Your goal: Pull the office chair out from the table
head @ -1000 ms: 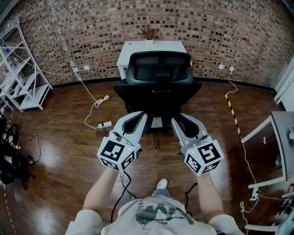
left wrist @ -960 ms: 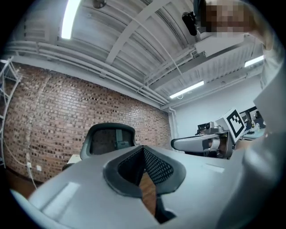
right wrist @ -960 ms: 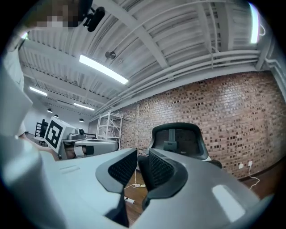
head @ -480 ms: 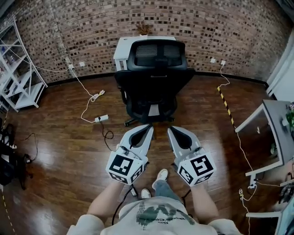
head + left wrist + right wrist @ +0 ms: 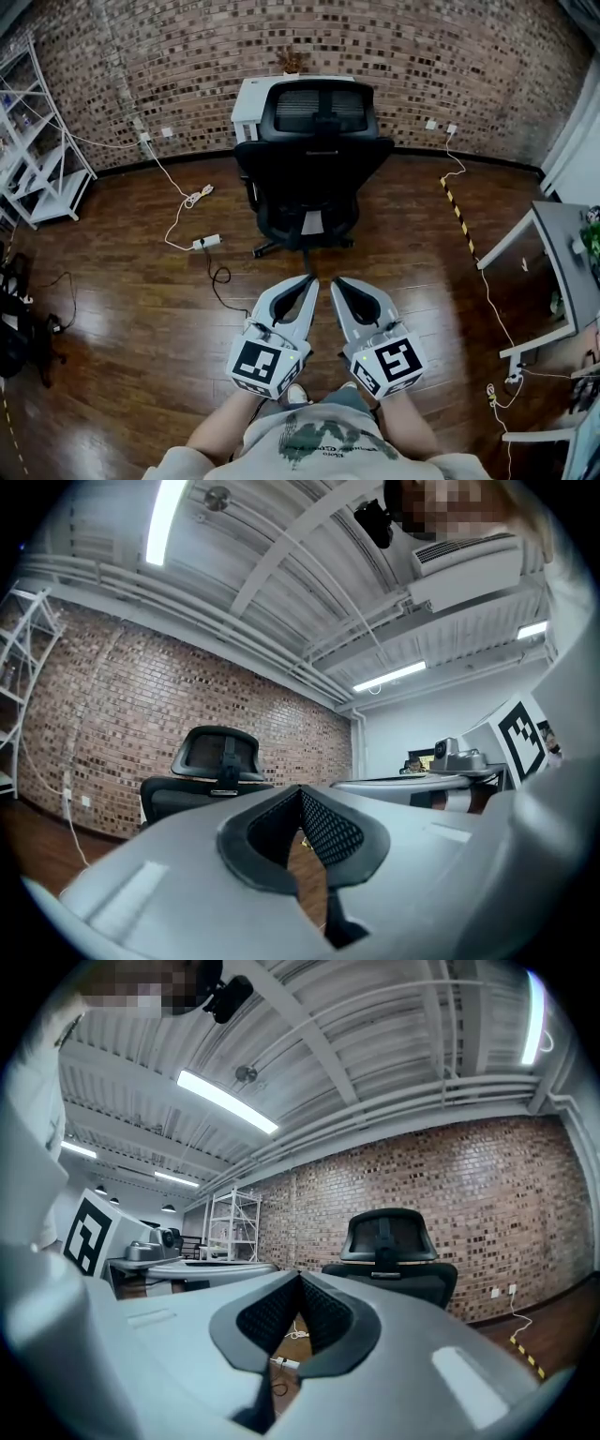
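- Chair [image 5: 314, 178], black mesh-back office type, sits on the dark wooden floor [image 5: 122, 309] just in front of the white table [image 5: 246, 108].
- Left gripper [image 5: 310, 280]: jaws pinched together, nothing in them.
- Right gripper [image 5: 335, 281]: same deal, closed up empty, well apart from the Chair.

The black office chair [image 5: 314, 169] stands upright on the wooden floor, mesh back against the white table [image 5: 251, 101].

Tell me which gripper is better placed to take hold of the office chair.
Left, narrowly: left gripper points at the office chair base, right gripper slightly beside it; both shut, empty.
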Demonstrator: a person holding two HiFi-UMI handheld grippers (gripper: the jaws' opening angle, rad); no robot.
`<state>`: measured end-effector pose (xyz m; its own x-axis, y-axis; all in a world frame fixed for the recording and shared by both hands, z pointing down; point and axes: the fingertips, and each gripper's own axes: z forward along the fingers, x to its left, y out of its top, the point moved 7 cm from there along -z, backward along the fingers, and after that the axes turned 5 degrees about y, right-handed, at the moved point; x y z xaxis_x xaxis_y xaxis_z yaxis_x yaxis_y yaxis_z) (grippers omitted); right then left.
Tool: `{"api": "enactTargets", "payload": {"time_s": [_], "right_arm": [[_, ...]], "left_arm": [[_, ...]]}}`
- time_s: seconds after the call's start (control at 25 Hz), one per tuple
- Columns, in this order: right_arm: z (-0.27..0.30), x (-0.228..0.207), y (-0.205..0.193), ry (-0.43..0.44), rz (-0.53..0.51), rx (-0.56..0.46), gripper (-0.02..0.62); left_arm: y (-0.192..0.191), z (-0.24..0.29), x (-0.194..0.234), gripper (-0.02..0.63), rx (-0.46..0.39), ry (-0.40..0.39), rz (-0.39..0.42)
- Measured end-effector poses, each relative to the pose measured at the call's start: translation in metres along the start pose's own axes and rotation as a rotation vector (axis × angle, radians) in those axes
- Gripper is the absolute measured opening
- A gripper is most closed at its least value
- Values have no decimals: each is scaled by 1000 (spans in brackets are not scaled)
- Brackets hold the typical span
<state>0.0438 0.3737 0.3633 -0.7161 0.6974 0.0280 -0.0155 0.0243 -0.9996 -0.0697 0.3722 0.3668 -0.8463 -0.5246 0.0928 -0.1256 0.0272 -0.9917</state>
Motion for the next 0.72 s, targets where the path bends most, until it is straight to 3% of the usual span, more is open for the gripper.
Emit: {"api": "enactTargets", "payload": {"time_s": [0.72], "right_arm": [[-21, -20, 0, -15, -7, -9, 1]], "left_arm": [[1, 10, -30, 15, -7, 32, 4]]}}
